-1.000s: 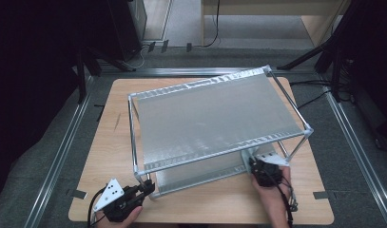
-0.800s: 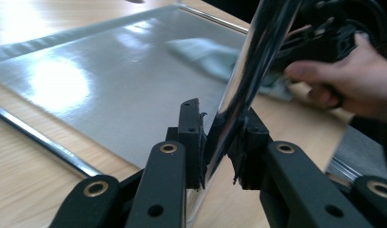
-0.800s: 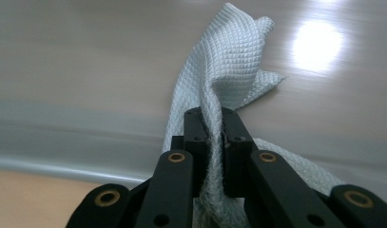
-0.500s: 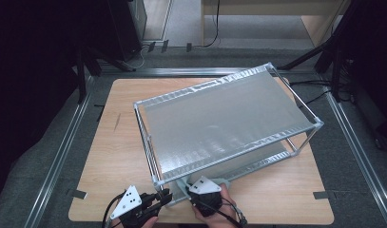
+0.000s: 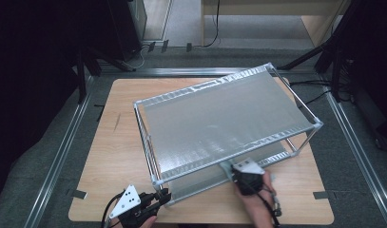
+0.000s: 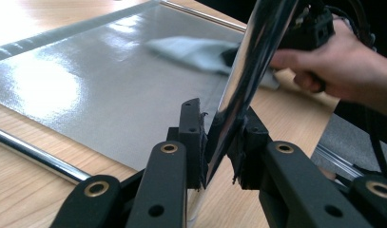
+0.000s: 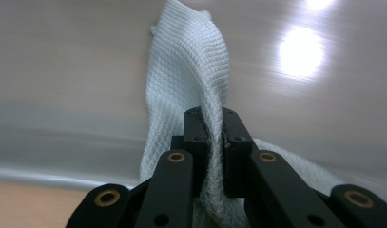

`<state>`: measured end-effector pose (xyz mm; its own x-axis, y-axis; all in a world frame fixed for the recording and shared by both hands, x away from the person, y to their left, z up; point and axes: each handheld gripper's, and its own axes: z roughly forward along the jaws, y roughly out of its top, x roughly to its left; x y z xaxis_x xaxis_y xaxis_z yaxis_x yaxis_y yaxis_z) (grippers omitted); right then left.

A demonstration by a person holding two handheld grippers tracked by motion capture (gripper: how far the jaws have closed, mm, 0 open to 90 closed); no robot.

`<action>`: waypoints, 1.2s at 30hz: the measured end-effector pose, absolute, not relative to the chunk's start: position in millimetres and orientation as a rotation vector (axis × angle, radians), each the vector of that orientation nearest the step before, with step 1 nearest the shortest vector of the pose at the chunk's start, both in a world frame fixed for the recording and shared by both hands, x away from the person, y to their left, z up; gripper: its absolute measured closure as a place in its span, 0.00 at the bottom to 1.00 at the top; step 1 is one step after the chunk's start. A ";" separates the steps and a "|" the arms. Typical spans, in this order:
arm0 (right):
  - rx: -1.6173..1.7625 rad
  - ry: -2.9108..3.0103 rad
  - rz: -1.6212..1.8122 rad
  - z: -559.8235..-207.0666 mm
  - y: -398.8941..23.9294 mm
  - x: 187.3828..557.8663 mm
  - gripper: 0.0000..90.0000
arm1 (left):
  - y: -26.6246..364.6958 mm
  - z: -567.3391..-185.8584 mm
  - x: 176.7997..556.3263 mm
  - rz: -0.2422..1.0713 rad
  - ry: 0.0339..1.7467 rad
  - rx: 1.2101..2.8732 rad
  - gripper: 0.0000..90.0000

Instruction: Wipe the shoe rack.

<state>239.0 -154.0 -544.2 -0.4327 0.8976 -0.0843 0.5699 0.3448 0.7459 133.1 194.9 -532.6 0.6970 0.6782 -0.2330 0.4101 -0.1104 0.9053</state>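
At about seven o'clock on the wooden table point(image 5: 115, 156) the left gripper point(image 5: 163, 195) has its jaws closed on the near corner post point(image 6: 238, 80) of the metal rack point(image 5: 219, 118), pads pressing the chrome tube from both sides just above its foot. That hold looks like the anchor for the work: it should stay firm and low on the post so the rack does not skate across the tabletop while the other hand rubs. Toward five o'clock the right gripper point(image 5: 231, 172) reaches under the upper shelf with its jaws pinched tight on a white waffle-weave cloth point(image 7: 191, 90), the fabric bunched between the pads and fanning out ahead onto the grey lower shelf point(image 6: 86, 95). To wipe well, I would judge that the cloth needs to lie flat against the shelf rather than trail as a rope, so the gripper should ride low and nearly level, drag in long overlapping passes from the front rail toward twelve o'clock, and stay clear of the upper shelf's rim point(image 5: 215, 164) above it. The risk is the cloth slipping from the pinch or snagging on the front rail
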 end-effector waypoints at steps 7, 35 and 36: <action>1.554 1.884 0.824 -537.2 -241.7 260.1 0.91 | 202.9 -532.8 135.5 0.297 0.900 1.724 0.85; 1.277 2.240 1.024 -545.0 -121.8 235.4 0.91 | 187.8 -534.4 134.3 0.278 0.884 1.728 0.85; 1.255 2.267 1.046 -545.5 -113.3 231.9 0.90 | 185.4 -534.5 133.9 0.280 0.880 1.728 0.85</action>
